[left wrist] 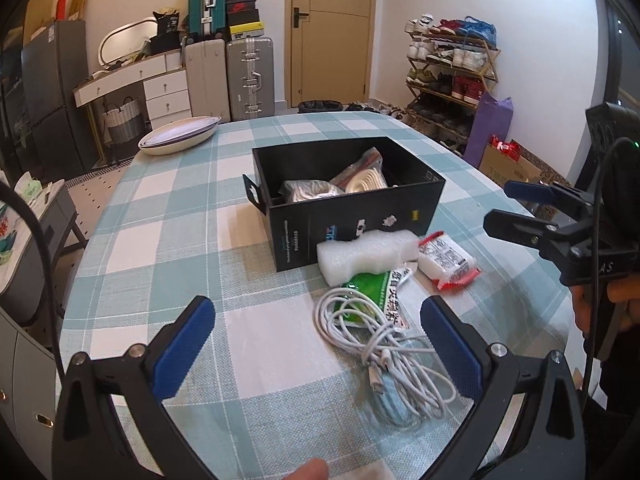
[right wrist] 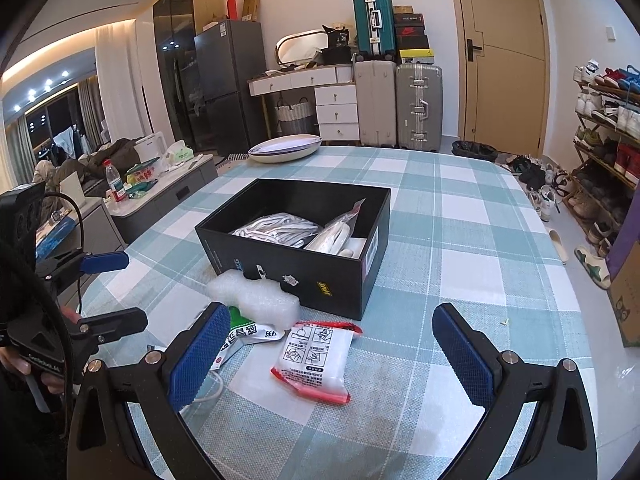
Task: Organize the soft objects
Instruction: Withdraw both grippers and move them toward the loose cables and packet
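Observation:
A black box (left wrist: 360, 216) (right wrist: 304, 276) stands on the checked table and holds bagged white cords. In front of it lie a white foam piece (left wrist: 366, 254) (right wrist: 256, 294), a red-edged white packet (left wrist: 448, 260) (right wrist: 314, 356), a green-and-white sachet (left wrist: 376, 292) (right wrist: 244, 334), a white cable bundle (left wrist: 384, 344) and a blue mask (left wrist: 396, 404) under the cable. My left gripper (left wrist: 320, 344) is open above the table, the cable between its fingers. My right gripper (right wrist: 332, 356) is open around the red-edged packet. Neither holds anything.
A white oval dish (left wrist: 180, 136) (right wrist: 286, 147) sits at the table's far edge. Beyond it stand suitcases (right wrist: 400, 104), a drawer unit and a door. A shoe rack (left wrist: 452, 72) is on the right. The right gripper shows at the left wrist view's right edge (left wrist: 524, 212).

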`<state>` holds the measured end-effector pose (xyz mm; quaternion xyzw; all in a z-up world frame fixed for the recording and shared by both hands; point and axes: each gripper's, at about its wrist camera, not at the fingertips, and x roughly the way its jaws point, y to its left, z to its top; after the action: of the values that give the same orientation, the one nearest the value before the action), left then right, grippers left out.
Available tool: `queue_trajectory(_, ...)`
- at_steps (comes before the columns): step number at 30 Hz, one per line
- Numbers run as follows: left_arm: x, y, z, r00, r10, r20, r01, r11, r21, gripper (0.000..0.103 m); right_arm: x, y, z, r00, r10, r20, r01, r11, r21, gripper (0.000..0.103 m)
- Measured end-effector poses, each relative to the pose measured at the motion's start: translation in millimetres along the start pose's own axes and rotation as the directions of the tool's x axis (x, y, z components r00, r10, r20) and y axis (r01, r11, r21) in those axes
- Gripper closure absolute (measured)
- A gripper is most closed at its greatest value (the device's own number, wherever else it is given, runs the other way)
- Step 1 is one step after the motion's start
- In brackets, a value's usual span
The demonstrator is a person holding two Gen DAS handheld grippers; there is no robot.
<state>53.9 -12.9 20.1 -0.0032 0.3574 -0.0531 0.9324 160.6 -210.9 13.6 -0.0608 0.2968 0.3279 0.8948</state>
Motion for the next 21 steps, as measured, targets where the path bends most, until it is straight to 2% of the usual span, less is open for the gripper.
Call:
queue_trajectory(6,-6.1,-11.0,-1.6,0.996,-0.087,-0.029,0.088,0.994,0.058,0.0,1.3,0.4,-2.0,1.0,0.007,-0.008,-0.007,1.0,-0.004,0.0)
queue_trajectory(13,-1.0,-20.7,-6.9,0.991,-0.108,-0.075,0.116,0.989,0.097,0.0,4.3,-2.0,-3.1,1.0,0.008,-0.02,-0.008,1.0,0.003,0.0)
queue_trajectory(16,6.2,-18.1,-7.8,0.99,-0.103,-0.093,0.108,0.993,0.05,0.0,6.9,-3.7,-4.6,1.0,0.006,-0.031,-0.006,1.0,0.012,0.0)
queue_trajectory(21,25.4,-5.1,-10.6,0.987,-0.098,-0.13,0.088,0.992,-0.087,0.0,10.5,-3.9,-6.5,0.999,0.004,-0.043,-0.004,1.0,0.013,0.0)
